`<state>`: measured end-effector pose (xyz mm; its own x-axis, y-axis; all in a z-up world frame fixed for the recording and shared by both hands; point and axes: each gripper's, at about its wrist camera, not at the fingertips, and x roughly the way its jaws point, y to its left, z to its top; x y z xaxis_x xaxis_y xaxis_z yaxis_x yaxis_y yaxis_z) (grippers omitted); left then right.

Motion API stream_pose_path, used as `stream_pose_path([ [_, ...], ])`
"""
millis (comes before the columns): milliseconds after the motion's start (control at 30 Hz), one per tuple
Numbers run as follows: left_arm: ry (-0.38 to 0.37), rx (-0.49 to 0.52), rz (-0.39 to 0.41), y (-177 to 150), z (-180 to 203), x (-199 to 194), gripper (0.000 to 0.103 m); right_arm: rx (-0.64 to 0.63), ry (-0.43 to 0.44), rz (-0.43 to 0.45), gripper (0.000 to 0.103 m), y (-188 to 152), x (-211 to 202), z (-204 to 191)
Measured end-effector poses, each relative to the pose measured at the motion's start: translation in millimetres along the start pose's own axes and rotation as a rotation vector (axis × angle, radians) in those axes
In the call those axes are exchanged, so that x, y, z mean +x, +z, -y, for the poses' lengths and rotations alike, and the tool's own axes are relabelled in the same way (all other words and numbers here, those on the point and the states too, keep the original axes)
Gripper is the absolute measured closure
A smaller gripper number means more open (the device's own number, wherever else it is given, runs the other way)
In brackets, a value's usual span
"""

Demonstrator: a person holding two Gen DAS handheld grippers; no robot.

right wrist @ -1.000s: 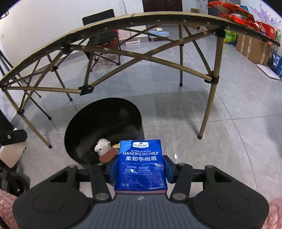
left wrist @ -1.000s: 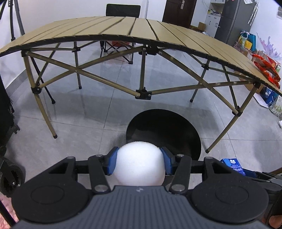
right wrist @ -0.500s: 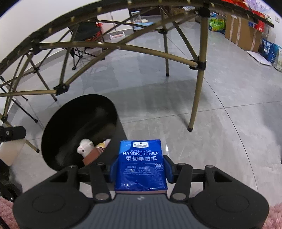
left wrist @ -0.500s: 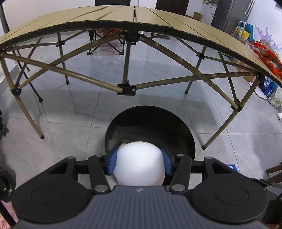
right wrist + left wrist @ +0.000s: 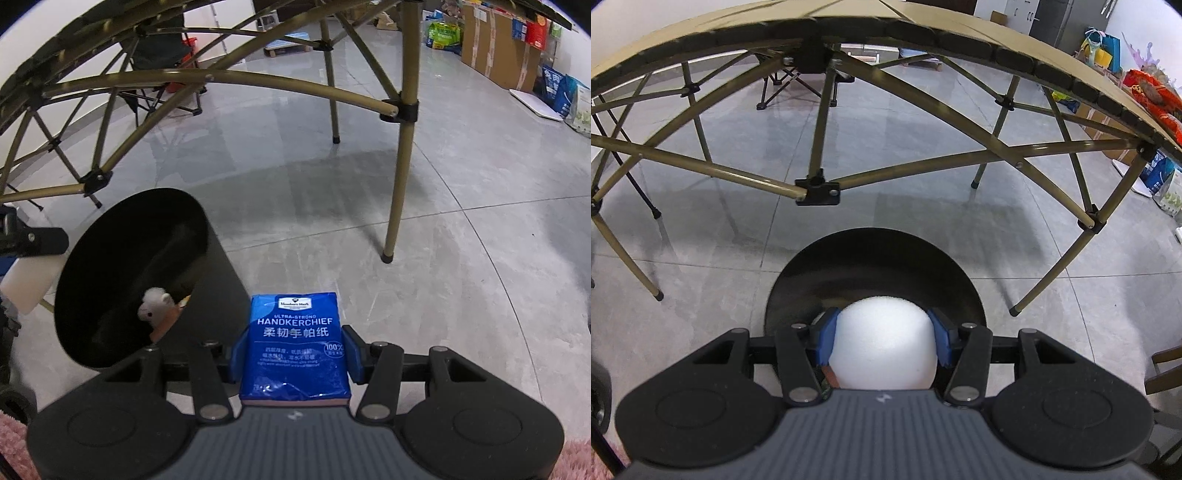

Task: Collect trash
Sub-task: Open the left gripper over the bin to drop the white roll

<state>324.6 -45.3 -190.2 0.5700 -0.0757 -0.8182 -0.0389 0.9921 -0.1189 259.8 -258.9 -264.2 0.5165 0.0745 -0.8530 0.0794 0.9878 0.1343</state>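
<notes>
My left gripper (image 5: 882, 334) is shut on a white foam ball (image 5: 882, 343) and holds it over the near rim of the round black trash bin (image 5: 871, 258). My right gripper (image 5: 293, 354) is shut on a blue handkerchief tissue pack (image 5: 295, 347), just right of the same bin (image 5: 207, 266). Inside the bin lies a small white plush animal (image 5: 157, 304) with a brown part. The left gripper and its ball show at the left edge of the right wrist view (image 5: 26, 280).
A folding table with a tan slatted top (image 5: 960, 40) and crossed metal legs (image 5: 399, 184) stands over the grey tiled floor behind the bin. A folding chair (image 5: 786, 85) is beyond it. Boxes and bags (image 5: 498, 48) line the right wall.
Both grippers have moved down and forward toward the bin. The left one with the ball now hangs over the bin's rim; the right one with the pack has shifted to the bin's right.
</notes>
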Motion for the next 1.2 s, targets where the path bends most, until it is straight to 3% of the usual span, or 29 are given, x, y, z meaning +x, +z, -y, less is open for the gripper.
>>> stream_pose_path([
  [633,0.033,0.002,-0.078,3.1,18.0,36.2,0.048,0.024,-0.043,-0.022,0.053,-0.9,13.2,18.9],
  [700,0.046,0.0,-0.075,3.1,17.4,36.2,0.036,0.022,-0.042,-0.023,0.053,-0.7,13.3,18.5],
  [767,0.051,-0.014,-0.073,3.5,16.2,35.2,0.002,0.025,-0.043,-0.022,0.053,-0.7,13.2,18.2],
  [1200,0.064,-0.011,-0.114,-0.1,15.5,38.2,0.0,0.025,-0.05,-0.028,0.052,-1.9,14.6,20.3],
])
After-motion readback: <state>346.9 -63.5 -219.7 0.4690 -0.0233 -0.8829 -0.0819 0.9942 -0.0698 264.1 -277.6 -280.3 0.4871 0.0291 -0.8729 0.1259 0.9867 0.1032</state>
